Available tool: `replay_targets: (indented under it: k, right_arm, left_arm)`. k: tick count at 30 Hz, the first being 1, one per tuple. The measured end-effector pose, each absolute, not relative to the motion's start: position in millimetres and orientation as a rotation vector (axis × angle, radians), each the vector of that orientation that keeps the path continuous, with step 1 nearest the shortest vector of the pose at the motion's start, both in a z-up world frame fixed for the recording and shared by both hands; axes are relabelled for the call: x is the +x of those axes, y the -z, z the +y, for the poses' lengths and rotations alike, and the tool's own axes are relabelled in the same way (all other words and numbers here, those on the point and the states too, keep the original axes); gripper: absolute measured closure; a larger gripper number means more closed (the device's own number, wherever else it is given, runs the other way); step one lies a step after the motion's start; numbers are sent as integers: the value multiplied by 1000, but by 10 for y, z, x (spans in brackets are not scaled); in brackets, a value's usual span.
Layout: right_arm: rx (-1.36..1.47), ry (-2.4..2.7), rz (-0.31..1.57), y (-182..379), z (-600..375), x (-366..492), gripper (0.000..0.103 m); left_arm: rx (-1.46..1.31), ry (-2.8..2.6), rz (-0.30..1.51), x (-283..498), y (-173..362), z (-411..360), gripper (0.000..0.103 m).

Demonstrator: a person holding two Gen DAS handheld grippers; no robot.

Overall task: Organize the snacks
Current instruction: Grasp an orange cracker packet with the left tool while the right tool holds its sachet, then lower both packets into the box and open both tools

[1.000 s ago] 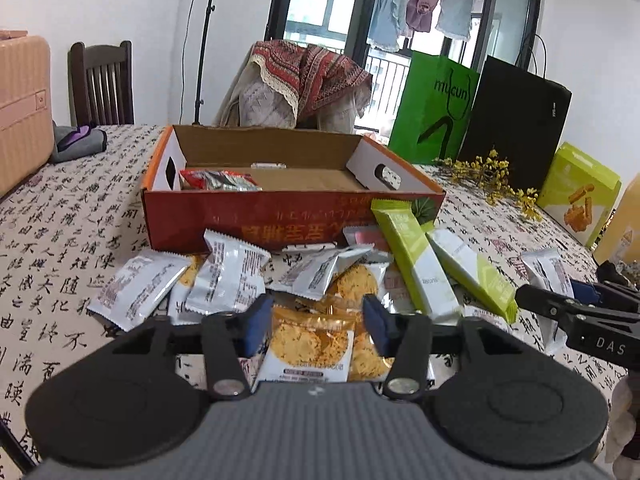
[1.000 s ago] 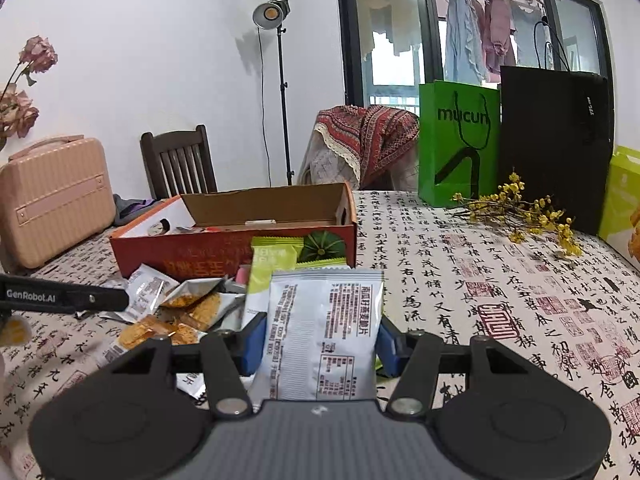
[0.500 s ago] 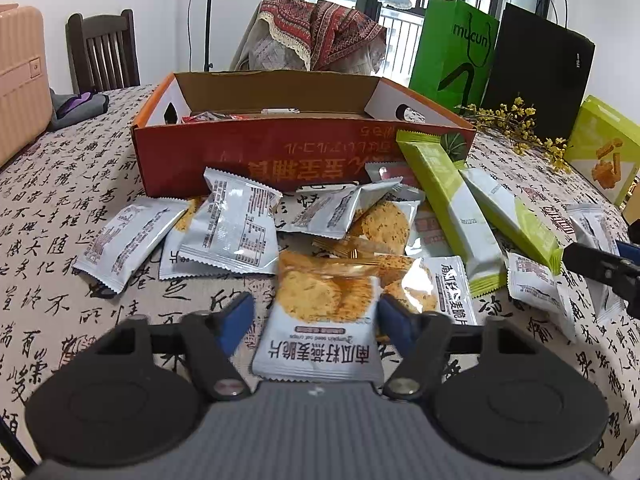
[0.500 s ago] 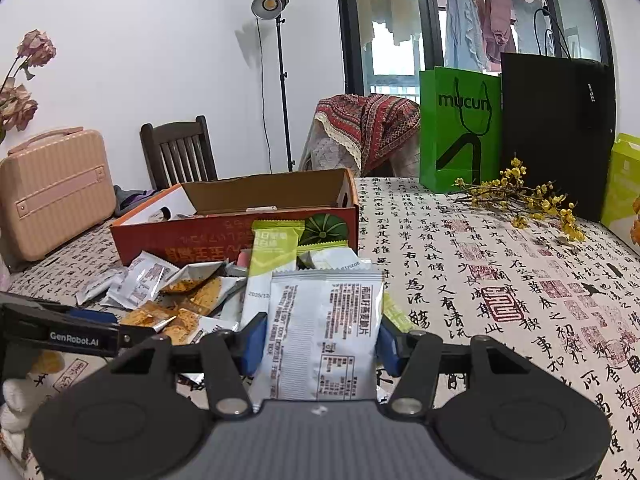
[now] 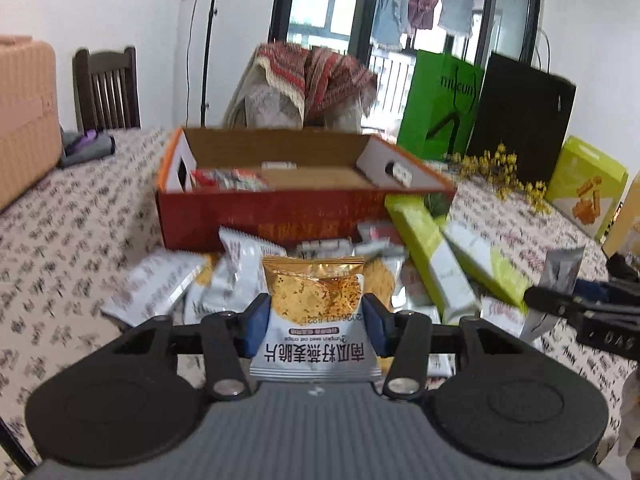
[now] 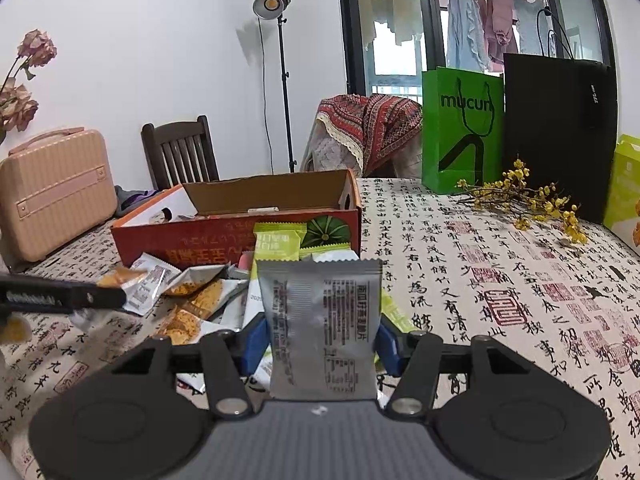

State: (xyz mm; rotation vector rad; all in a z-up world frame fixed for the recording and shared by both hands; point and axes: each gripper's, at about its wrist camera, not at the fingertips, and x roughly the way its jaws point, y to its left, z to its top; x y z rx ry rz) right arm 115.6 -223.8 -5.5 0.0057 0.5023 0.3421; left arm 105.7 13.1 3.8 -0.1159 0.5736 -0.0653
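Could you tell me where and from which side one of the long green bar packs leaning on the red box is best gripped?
Grip the long green bar pack across its narrow width, near mid-length, probably from above. It lies slanted against the red box with its long flanks exposed; its far end abuts the box.

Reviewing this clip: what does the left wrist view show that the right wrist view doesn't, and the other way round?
Left wrist only: the left gripper shut on a crisp packet, its printed front showing; red packets inside the cardboard box.

Right wrist only: the right gripper shut on a silver packet, label side showing; a lamp; dried flowers.

Both: the box, green bag, black bag, loose packets on the table.
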Motion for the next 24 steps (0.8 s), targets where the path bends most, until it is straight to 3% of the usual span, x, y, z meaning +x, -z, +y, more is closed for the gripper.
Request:
replay_targets:
  k: [12, 24]
  right_arm:
    - [6, -371, 417, -303, -2142, 1363, 49]
    - [82, -406, 378, -794, -1836, 2233, 49]
  left_arm:
    - [-88, 25, 447, 1249, -541, 210, 52]
    - [-83, -52, 420, 1883, -846, 254, 52]
